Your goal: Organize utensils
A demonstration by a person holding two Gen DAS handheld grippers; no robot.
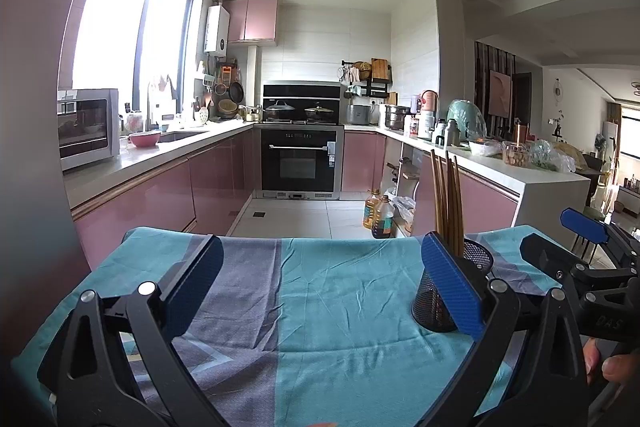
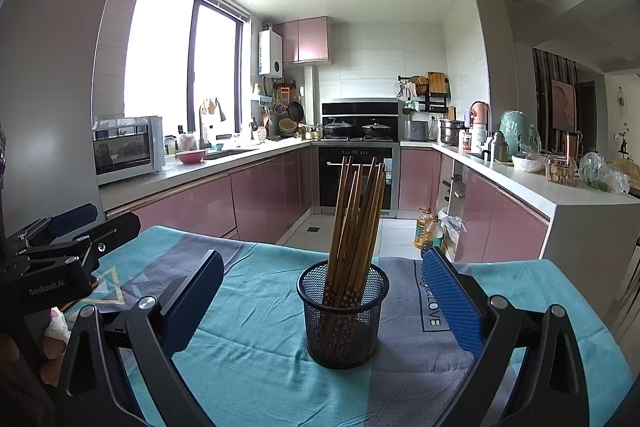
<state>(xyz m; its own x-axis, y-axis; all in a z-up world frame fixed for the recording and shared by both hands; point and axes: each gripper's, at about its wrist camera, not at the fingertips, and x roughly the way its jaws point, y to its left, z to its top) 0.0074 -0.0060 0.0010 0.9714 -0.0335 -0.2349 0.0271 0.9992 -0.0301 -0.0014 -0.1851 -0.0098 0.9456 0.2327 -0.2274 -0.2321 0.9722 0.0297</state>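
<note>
A black mesh holder (image 2: 342,315) stands upright on the teal and grey tablecloth (image 2: 256,355), with several brown chopsticks (image 2: 356,223) standing in it. My right gripper (image 2: 324,303) is open and empty, its blue pads either side of the holder but short of it. In the left wrist view the holder (image 1: 478,259) and chopsticks (image 1: 448,199) sit partly behind my right finger. My left gripper (image 1: 320,287) is open and empty over bare cloth, left of the holder. The right gripper (image 1: 576,247) shows at the right edge there; the left gripper (image 2: 68,239) shows at the left edge of the right wrist view.
The cloth-covered table ends at its far edge (image 1: 320,237), with the kitchen floor beyond. Pink cabinets and counters run along both sides, an oven (image 1: 302,163) at the back. Oil bottles (image 1: 378,213) stand on the floor at the right.
</note>
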